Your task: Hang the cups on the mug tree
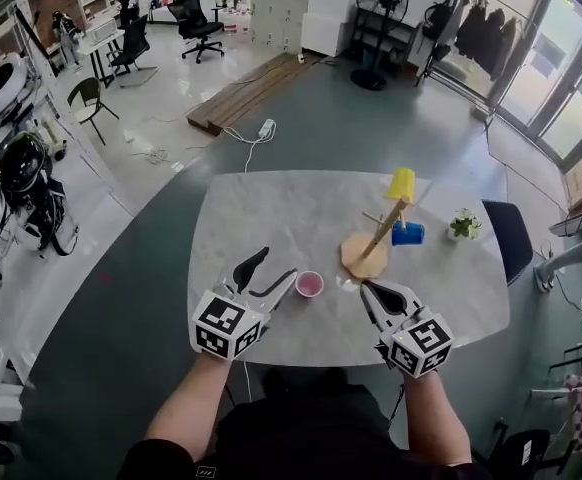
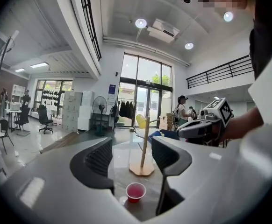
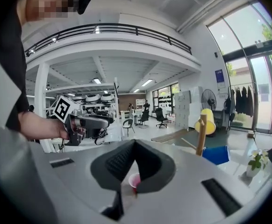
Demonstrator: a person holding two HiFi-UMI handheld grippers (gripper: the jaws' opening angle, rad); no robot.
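The pink cup (image 1: 309, 284) stands upright, mouth up, on the marble table (image 1: 271, 208) close to its near edge, between the two grippers. The left gripper (image 1: 276, 265) reaches in over the near edge with its fingers (image 2: 98, 160) spread apart and nothing between them. The cup sits just past their tips, off the tip of the finger nearer the middle of the table; in the left gripper view it shows low in the gap, ahead of the pads and clear of both. The right gripper (image 1: 368, 288) comes in over the same edge further right with its fingers (image 3: 115, 164) pressed together on nothing, the cup off to its left and apart from it. In the right gripper view a sliver of the cup peeps through below where the fingers meet. Just beyond the right gripper's tips, toward the middle of the table, stands the wooden mug tree (image 1: 364, 256) on its flat base. A yellow cup (image 1: 402, 183) sits over its top and a blue cup (image 1: 407, 233) hangs on its side at a lower peg, toward the right edge. A small potted plant (image 1: 464, 225) stands nearer that right edge
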